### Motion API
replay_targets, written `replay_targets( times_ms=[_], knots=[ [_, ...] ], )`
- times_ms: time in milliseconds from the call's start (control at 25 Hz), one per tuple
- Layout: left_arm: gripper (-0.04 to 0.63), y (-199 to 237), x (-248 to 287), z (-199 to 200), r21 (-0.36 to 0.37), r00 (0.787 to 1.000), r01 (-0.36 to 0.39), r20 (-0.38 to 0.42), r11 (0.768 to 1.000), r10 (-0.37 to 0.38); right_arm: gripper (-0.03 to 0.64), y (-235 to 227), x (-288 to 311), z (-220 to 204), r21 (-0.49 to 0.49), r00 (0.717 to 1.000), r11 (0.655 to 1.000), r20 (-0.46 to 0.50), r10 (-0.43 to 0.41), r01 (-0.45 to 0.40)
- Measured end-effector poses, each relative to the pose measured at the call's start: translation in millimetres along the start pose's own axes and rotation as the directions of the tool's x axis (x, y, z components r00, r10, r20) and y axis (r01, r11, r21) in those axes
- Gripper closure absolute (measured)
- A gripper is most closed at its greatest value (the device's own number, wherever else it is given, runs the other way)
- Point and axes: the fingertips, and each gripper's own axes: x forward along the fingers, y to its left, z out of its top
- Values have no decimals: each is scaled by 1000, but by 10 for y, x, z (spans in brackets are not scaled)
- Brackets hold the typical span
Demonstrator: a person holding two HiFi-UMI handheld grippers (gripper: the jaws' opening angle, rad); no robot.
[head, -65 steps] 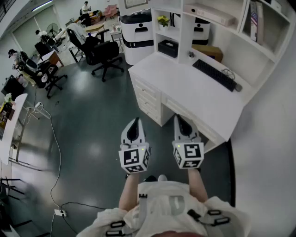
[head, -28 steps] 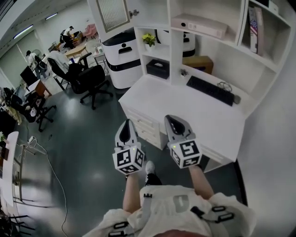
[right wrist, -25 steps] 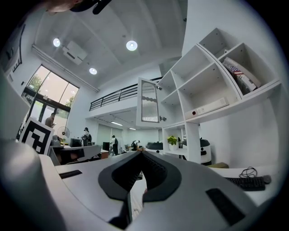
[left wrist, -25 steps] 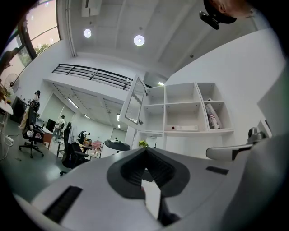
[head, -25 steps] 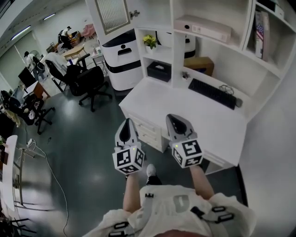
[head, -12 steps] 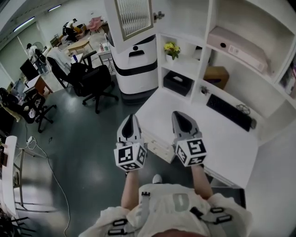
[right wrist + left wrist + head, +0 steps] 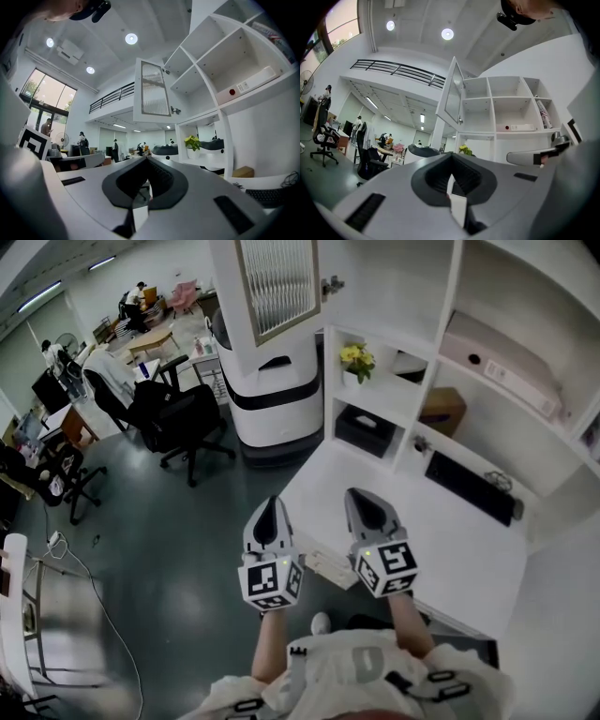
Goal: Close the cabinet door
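Observation:
The white cabinet door [image 7: 275, 285] with a ribbed glass pane stands swung open from the upper shelf unit, its small knob [image 7: 330, 284] at the right edge. It also shows in the left gripper view as the open door [image 7: 452, 96] and in the right gripper view as the door [image 7: 152, 89] high ahead. My left gripper [image 7: 268, 512] and right gripper [image 7: 362, 505] are held side by side, well below the door, at the white desk's near edge. Both are shut with nothing in them, and neither touches the door.
The white desk [image 7: 450, 549] bears a black keyboard [image 7: 467, 486]. The shelves hold a yellow flower pot [image 7: 354, 357], a black box [image 7: 366, 430] and a cardboard box [image 7: 441, 409]. A white-and-black machine [image 7: 272, 390] stands under the door. Office chairs [image 7: 178, 413] are to the left.
Both grippers and the head have come closer to the desk and shelves. The open door now looms larger at the top. The jaws stay shut.

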Motion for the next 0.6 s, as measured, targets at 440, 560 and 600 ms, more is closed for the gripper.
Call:
replay_targets(
  times_ms=[440, 560, 600],
  knots=[
    [591, 74, 18, -85, -4, 993, -122, 5, 993, 122, 612, -133, 124, -119, 23, 999, 999, -5, 46, -46],
    [591, 88, -26, -72, 1, 990, -140, 3, 990, 140, 612, -199, 125, -171, 40, 999, 999, -24, 32, -31],
    [591, 86, -36, -63, 6, 990, -142, 2, 990, 142, 612, -216, 128, -177, 41, 999, 999, -29, 27, -26]
  ],
)
